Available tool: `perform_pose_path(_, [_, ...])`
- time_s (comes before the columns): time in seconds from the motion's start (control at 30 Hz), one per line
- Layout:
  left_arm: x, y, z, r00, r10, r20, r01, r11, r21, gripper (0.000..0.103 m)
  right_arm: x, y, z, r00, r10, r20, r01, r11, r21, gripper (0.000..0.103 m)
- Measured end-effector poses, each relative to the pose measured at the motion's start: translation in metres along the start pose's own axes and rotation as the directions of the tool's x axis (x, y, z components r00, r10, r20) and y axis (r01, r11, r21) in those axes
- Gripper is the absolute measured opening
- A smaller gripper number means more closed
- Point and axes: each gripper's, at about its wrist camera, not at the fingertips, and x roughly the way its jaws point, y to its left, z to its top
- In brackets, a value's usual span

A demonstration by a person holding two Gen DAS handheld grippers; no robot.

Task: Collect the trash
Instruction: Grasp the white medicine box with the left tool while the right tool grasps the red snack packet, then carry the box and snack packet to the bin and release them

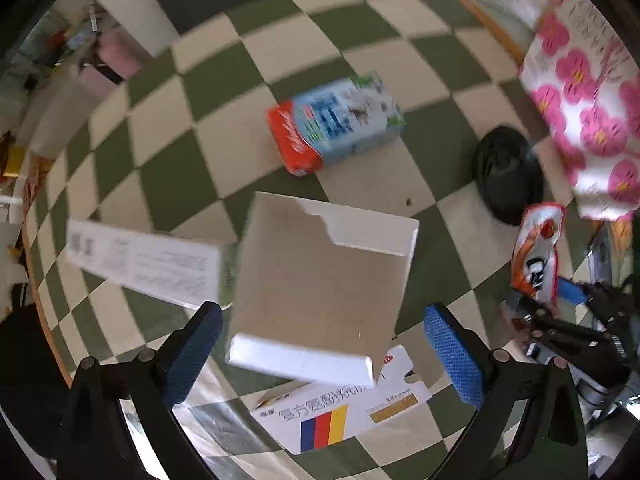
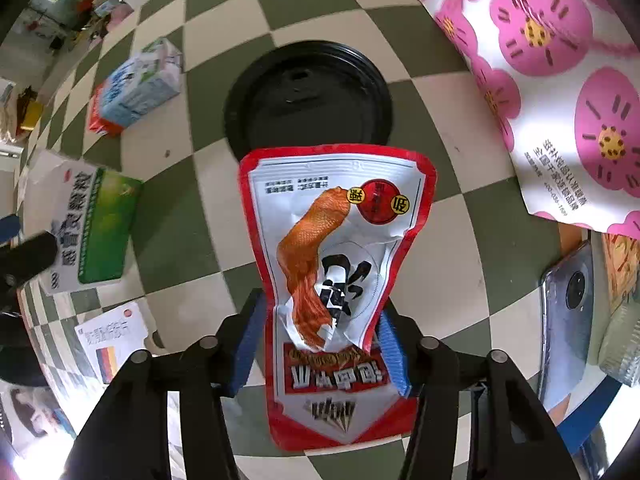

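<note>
My left gripper [image 1: 322,350] is open, its blue pads wide apart. A white and grey carton [image 1: 320,288] sits between and above the fingers, tilted, apparently loose in the air. Below it a flat medicine box with blue, red and yellow stripes [image 1: 340,416] lies on the checkered cloth. My right gripper [image 2: 320,344] is shut on a red and white snack pouch [image 2: 336,264], held upright above the table. The pouch and right gripper show at the right of the left wrist view [image 1: 538,256]. A blue and red tissue pack [image 1: 336,124] lies further off.
A black round lid [image 2: 308,96] lies on the green and white checkered cloth [image 2: 440,272]. A pink-flowered paper bag [image 2: 560,92] stands at right. A green and white medicine box [image 2: 88,232] lies left. A phone [image 2: 568,312] lies at right. A wooden table edge [image 1: 488,20] runs behind.
</note>
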Motion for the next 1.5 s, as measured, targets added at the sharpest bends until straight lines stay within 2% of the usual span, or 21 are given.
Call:
perform_pose_path(0.1, [0.014, -0.001, 0.008, 1.000, 0.011, -0.027, -0.011, 1.000, 0.000, 0.101, 0.008, 0.004, 0.011, 1.000, -0.021, -0.002, 0.021, 1.000, -0.005, 0.062])
perform_pose_path(0.2, [0.014, -0.001, 0.009, 1.000, -0.008, -0.006, 0.008, 0.999, -0.036, 0.078, 0.011, 0.008, 0.004, 0.998, -0.054, 0.024, 0.054, 0.999, -0.004, 0.058])
perform_pose_path(0.3, [0.009, 0.000, 0.005, 0.999, -0.022, 0.028, 0.024, 0.997, -0.069, 0.076, 0.008, 0.011, -0.008, 0.998, -0.040, 0.055, 0.040, 0.999, 0.000, 0.049])
perform_pose_path(0.37, [0.004, -0.004, -0.001, 0.999, -0.004, 0.046, 0.008, 0.997, -0.078, 0.076, 0.005, 0.013, -0.017, 0.997, -0.027, 0.074, 0.028, 1.000, -0.010, 0.042])
perform_pose_path(0.47, [-0.005, -0.010, -0.010, 0.998, 0.021, 0.053, -0.016, 0.994, -0.106, 0.076, 0.002, 0.012, -0.024, 0.996, -0.013, 0.086, 0.015, 1.000, -0.022, 0.041])
perform_pose_path(0.63, [-0.029, -0.016, -0.033, 0.991, 0.051, 0.123, -0.033, 0.989, -0.147, 0.076, -0.011, 0.016, -0.042, 0.991, 0.013, 0.131, -0.007, 0.999, -0.042, 0.041])
perform_pose_path(0.73, [-0.048, -0.016, -0.051, 0.983, 0.069, 0.170, -0.039, 0.983, -0.179, 0.076, -0.028, 0.007, -0.060, 0.988, 0.025, 0.153, -0.017, 0.998, -0.054, 0.041])
perform_pose_path(0.8, [-0.058, -0.008, -0.066, 0.977, 0.076, 0.198, -0.034, 0.978, -0.208, 0.076, -0.038, 0.002, -0.061, 0.985, 0.031, 0.167, -0.019, 0.997, -0.071, 0.041])
perform_pose_path(1.03, [-0.092, 0.020, -0.150, 0.959, 0.077, 0.272, 0.014, 0.949, -0.316, 0.076, -0.085, 0.030, -0.103, 0.970, 0.055, 0.237, -0.020, 0.989, -0.148, 0.040])
perform_pose_path(1.13, [-0.104, 0.026, -0.191, 0.951, 0.078, 0.298, 0.032, 0.938, -0.346, 0.076, -0.104, 0.040, -0.135, 0.961, 0.080, 0.263, -0.034, 0.984, -0.174, 0.040])
perform_pose_path(1.27, [-0.117, 0.030, -0.260, 0.943, 0.055, 0.327, 0.072, 0.928, -0.364, 0.076, -0.126, 0.059, -0.195, 0.947, 0.119, 0.300, -0.057, 0.977, -0.205, 0.040])
perform_pose_path(1.4, [-0.124, 0.030, -0.339, 0.934, 0.033, 0.356, 0.104, 0.927, -0.360, 0.076, -0.140, 0.078, -0.270, 0.934, 0.169, 0.316, -0.101, 0.971, -0.218, 0.040])
perform_pose_path(1.5, [-0.121, 0.034, -0.397, 0.935, 0.020, 0.354, 0.121, 0.920, -0.373, 0.076, -0.142, 0.089, -0.329, 0.928, 0.188, 0.321, -0.121, 0.968, -0.218, 0.040])
